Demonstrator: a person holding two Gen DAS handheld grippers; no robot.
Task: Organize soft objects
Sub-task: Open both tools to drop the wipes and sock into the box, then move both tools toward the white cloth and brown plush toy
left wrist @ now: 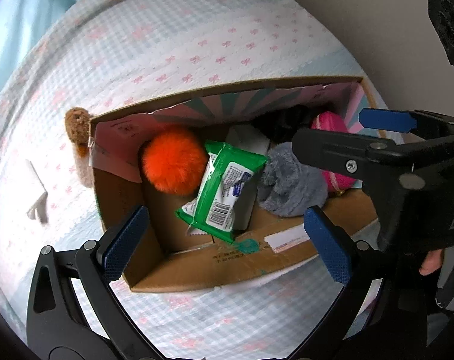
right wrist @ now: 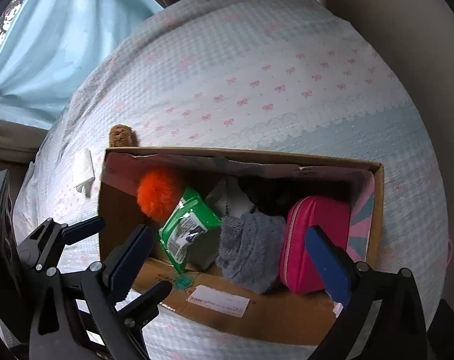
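While both grippers hang over the box, the scene reads so:
left gripper (left wrist: pixel 227 241): released, jaws wide, nothing between them
right gripper (right wrist: pixel 236 258): released, jaws wide, holding nothing
cardboard box (right wrist: pixel 257 315): on the bed (right wrist: pixel 257 60)
inside, left to right: orange pompom (left wrist: pixel 172 160), green wipes pack (left wrist: pixel 223 192), grey fluffy item (left wrist: pixel 290 186), pink pouch (right wrist: pixel 314 240)
brown plush (left wrist: pixel 76 126): outside, touching the box's far-left corner

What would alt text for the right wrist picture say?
An open cardboard box on a bow-print bedspread holds an orange pompom, green wipes pack, grey fluffy item and pink zip pouch. The right gripper hangs open above.
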